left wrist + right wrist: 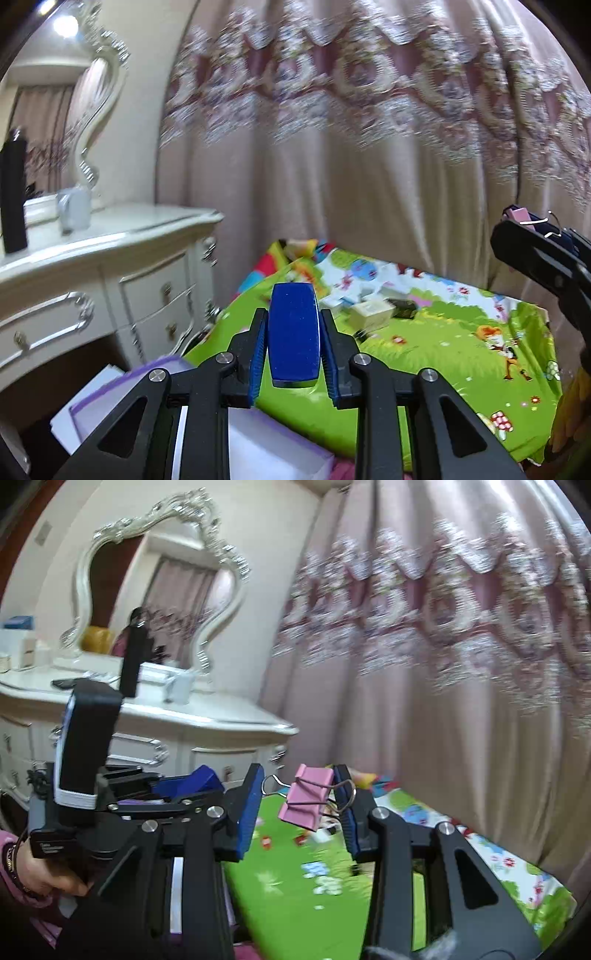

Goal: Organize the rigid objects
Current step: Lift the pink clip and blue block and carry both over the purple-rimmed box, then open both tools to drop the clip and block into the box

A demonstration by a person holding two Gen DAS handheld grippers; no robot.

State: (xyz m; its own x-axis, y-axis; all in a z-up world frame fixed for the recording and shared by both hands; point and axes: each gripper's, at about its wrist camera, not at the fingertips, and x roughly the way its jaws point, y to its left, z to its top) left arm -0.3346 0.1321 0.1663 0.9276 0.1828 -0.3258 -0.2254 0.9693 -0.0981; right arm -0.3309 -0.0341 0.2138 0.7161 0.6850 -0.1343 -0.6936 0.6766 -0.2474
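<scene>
- At the far left of the left wrist view, a tall black cylinder (pixel 13 192) and a pale mug (pixel 74 214) are seen standing on a white dresser (pixel 110 236), below an ornate mirror (pixel 98 107).
- A white and purple box (pixel 110 402) is seen low at the left, beside the dresser drawers.
- A glossy dark blue case (pixel 293 336), oblong with rounded corners, is held upright in the left gripper (pixel 293 354); its jaws are closed on the case, the blue pads pressed on both narrow sides.
- A bright green play mat (pixel 424 350) with cartoon prints is spread below, and small boxes (pixel 373 314) are scattered on it, too blurred to be told apart.
- At the right edge of that view the right gripper (pixel 543 254) is seen raised, with a pink clip at its tip.
- In the right wrist view a hand (pixel 44 875) in a dark pink sleeve is wrapped around the left gripper's handle at the lower left.
- A pink binder clip (pixel 308 799) with wire handles is gripped in the right gripper (pixel 301 805), tilted, its wire loop against the right pad; the gripper is held above the mat and roughly level.
- A pink embroidered curtain (pixel 461 664) fills the right.
</scene>
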